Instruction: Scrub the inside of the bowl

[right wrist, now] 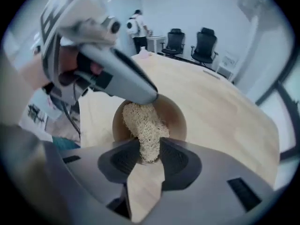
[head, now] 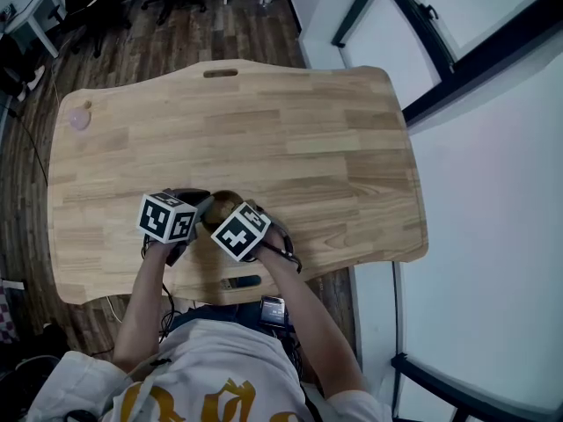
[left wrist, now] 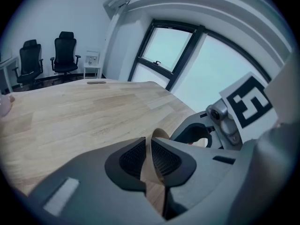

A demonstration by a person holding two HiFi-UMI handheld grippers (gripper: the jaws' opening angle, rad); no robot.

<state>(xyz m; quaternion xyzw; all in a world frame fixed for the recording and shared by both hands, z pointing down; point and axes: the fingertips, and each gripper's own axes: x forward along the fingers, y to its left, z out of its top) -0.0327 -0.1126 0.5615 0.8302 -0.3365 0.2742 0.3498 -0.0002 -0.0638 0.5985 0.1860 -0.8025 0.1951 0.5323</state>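
A small brown bowl (head: 224, 206) stands near the front edge of the wooden table (head: 290, 139), between my two grippers. My left gripper (head: 198, 211) comes in from the left and is shut on the bowl's thin rim (left wrist: 159, 136); its jaws (left wrist: 148, 144) pinch the wall edge-on. My right gripper (head: 236, 218) is shut on a tan fibrous scrubber (right wrist: 143, 125). In the right gripper view the scrubber reaches from the jaws (right wrist: 151, 149) down into the bowl (right wrist: 174, 118) and lies against its inner wall. The left gripper's fingers (right wrist: 140, 90) sit on the bowl's far rim.
A pink object (head: 80, 117) lies at the table's far left corner. A dark flat item (head: 239, 281) sits at the front edge by the person's body. Office chairs (left wrist: 63, 50) and a standing person (right wrist: 138, 29) are beyond the table. Windows (left wrist: 187, 55) run along the right.
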